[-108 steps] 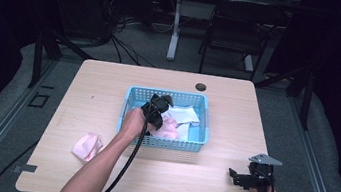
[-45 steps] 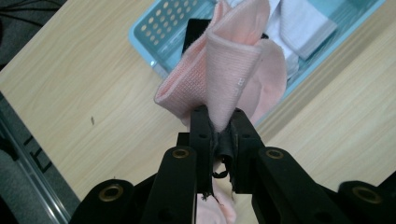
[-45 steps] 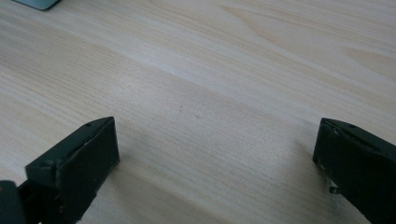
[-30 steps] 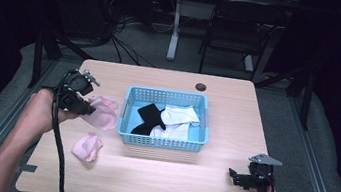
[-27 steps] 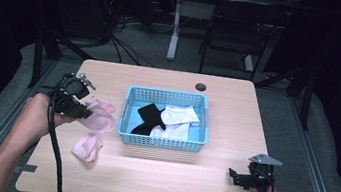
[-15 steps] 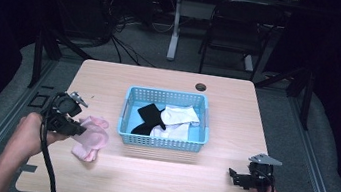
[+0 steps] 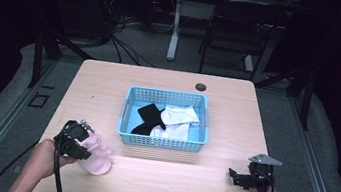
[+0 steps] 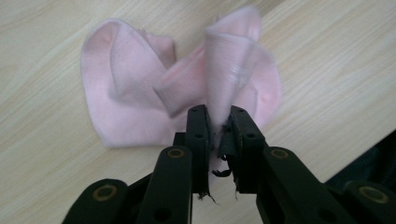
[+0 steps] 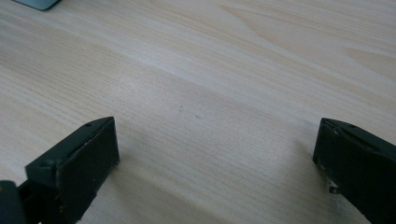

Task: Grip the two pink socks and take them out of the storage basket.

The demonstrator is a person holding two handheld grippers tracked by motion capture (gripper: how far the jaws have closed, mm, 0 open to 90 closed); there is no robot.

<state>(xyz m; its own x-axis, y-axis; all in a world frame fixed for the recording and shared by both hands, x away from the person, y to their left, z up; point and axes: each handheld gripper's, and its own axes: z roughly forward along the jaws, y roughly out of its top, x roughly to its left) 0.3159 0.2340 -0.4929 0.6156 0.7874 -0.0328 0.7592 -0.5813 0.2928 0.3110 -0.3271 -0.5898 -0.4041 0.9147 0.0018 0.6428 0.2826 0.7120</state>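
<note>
My left gripper [image 7: 84, 148] is low over the table's front left corner, shut on a fold of a pink sock [image 8: 229, 60]. Its jaws have just been opening a little, and the fabric still stands up between the pads. The held sock rests on a second pink sock [image 8: 116, 93] lying flat on the wood; in the high view the two read as one pink heap [image 7: 96, 159]. At the front right, my right gripper [image 7: 234, 176] rests on the table, and in the right gripper view it [image 9: 217, 135] is open with only bare wood between its jaws.
A blue plastic basket [image 7: 166, 94] sits mid-table with a black sock [image 7: 150, 116] and white socks [image 7: 178, 115] inside. A small dark round disc [image 7: 201, 86] lies near the far edge. A chair and desk legs stand beyond the table.
My left gripper has come down and toward the front edge with the pink sock, setting it onto the other pink sock. The right gripper has stayed where it was.
</note>
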